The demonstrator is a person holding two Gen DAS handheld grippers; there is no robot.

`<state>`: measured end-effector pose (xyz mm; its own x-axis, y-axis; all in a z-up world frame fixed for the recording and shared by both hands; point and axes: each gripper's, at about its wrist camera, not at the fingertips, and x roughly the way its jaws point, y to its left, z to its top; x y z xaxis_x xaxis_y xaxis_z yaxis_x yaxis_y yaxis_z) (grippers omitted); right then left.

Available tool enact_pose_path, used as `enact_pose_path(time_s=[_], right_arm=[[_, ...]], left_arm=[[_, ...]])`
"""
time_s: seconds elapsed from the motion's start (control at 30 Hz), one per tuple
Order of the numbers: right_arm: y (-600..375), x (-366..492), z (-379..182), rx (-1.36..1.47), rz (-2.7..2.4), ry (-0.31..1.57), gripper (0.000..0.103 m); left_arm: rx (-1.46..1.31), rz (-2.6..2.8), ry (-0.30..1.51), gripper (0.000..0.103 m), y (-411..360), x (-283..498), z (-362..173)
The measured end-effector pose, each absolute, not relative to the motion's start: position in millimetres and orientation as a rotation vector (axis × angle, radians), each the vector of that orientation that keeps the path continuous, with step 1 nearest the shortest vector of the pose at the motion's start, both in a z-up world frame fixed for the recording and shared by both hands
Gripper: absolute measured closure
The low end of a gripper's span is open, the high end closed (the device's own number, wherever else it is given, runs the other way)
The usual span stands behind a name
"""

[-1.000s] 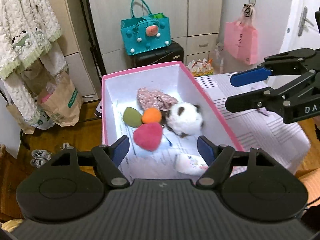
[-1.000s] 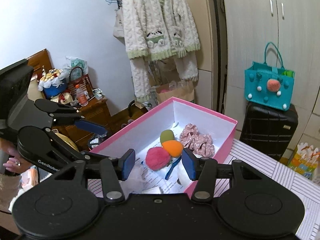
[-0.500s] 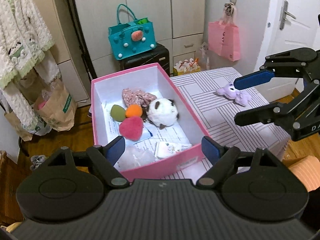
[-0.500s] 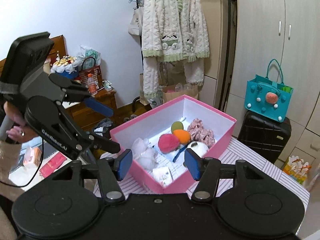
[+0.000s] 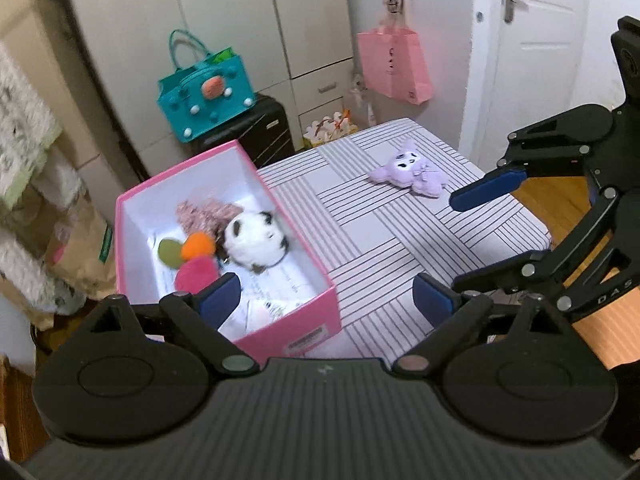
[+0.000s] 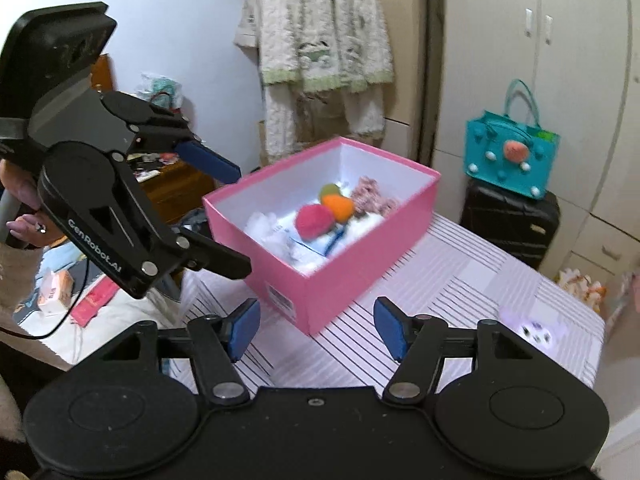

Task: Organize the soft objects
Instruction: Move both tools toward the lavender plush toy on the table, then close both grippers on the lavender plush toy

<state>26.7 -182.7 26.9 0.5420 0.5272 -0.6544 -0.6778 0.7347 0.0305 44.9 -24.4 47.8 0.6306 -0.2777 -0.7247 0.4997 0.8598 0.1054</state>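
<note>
A pink box (image 5: 296, 326) (image 6: 360, 256) stands on the striped table (image 5: 384, 224). It holds a panda plush (image 5: 256, 242), a pink ball (image 5: 196, 274), an orange ball (image 5: 198, 246), a green ball (image 5: 169, 253) and a pink frilly cloth (image 5: 204, 212). A purple plush (image 5: 412, 172) lies on the table to the right, blurred in the right wrist view (image 6: 536, 330). My left gripper (image 5: 326, 300) is open and empty above the box's near end. My right gripper (image 6: 316, 330) is open and empty over the table beside the box.
A teal bag (image 5: 206, 88) sits on a black suitcase (image 5: 256, 132) by the wardrobe. A pink bag (image 5: 394, 62) hangs near the door. A fluffy cardigan (image 6: 320, 40) hangs behind the box. A wooden cabinet (image 6: 168, 184) stands at the left.
Both grippers have pulled back and up from the box, open and empty. The purple plush has come into view on the table.
</note>
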Motion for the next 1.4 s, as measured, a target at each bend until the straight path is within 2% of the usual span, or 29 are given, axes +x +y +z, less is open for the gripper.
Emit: enact_pose_path(time_s=[0.27, 0.47, 0.93, 1.1, 1.4], right_arm=[[-228.5, 29.3, -0.2, -0.176, 0.639, 0.725, 0.031], [-252.2, 39.4, -28.5, -0.218, 0.537, 0.665, 0.028], [-307.0, 107.5, -93.7, -0.124, 0.426, 0.574, 0.027], [-308.4, 134.1, -110.6, -0.153, 0.381, 0.592, 0.027], [-296.6, 155.9, -129.9, -0.24, 0.354, 0.651, 0.027]], left_arm=[[0.348, -0.526, 0.777, 0.007, -66.3, 58.6, 32.2], [0.327, -0.581, 0.772, 0.005, -99.0, 76.1, 17.8], [0.121, -0.549, 0.746, 0.004, -160.4, 146.3, -33.0], [0.022, -0.511, 0.764, 0.004, -169.4, 174.2, -59.5], [-0.158, -0.499, 0.836, 0.011, -186.9, 209.2, -99.1]])
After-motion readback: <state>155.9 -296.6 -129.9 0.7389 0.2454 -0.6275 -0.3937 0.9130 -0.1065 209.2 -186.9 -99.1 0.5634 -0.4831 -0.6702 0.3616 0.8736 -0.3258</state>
